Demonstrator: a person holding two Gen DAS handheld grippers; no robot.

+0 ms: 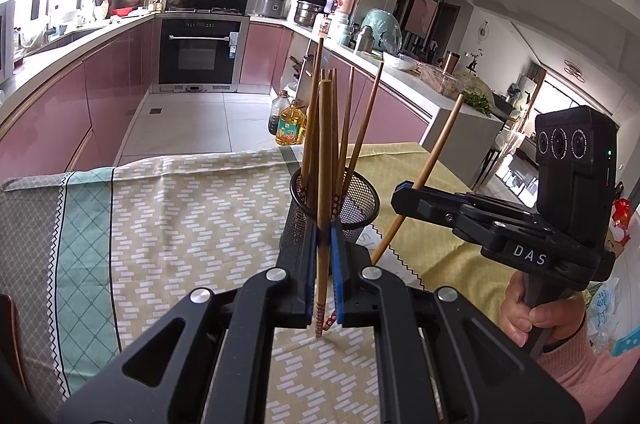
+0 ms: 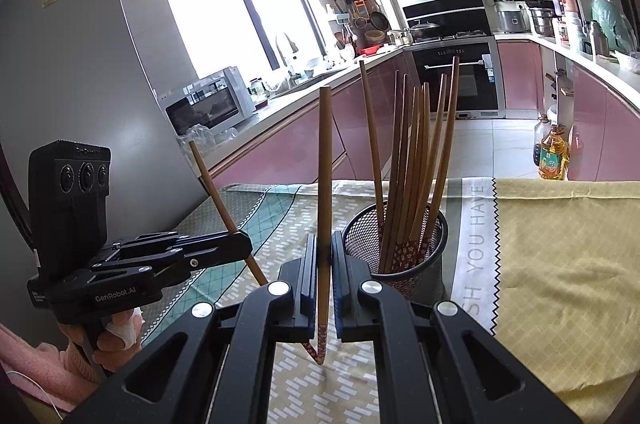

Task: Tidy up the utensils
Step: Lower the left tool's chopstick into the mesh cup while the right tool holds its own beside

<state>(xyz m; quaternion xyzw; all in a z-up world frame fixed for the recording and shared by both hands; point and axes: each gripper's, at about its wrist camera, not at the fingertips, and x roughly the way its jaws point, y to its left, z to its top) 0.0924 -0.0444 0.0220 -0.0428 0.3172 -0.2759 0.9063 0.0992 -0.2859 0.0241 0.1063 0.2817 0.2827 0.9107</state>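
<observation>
1. We hold two grippers over a cloth-covered table [image 1: 160,191] in a kitchen. The left gripper [image 1: 324,264] is pressed together on a wooden chopstick [image 1: 325,159] that stands nearly upright between its blue pads.
2. The right gripper [image 2: 325,288] likewise pinches a chopstick of its own [image 2: 325,183], gripped low on the shaft, just above the patterned end.
3. The mesh holder [image 2: 394,244] stands on the cloth just ahead of both grippers, already bristling with chopsticks [image 2: 408,151].
4. We judge the sticks light, stiff and smooth, apt to pivot or slip in a narrow pinch.
5. Held low, the long upper part gives leverage; we would tip each gently and release it above the holder's rim.
</observation>
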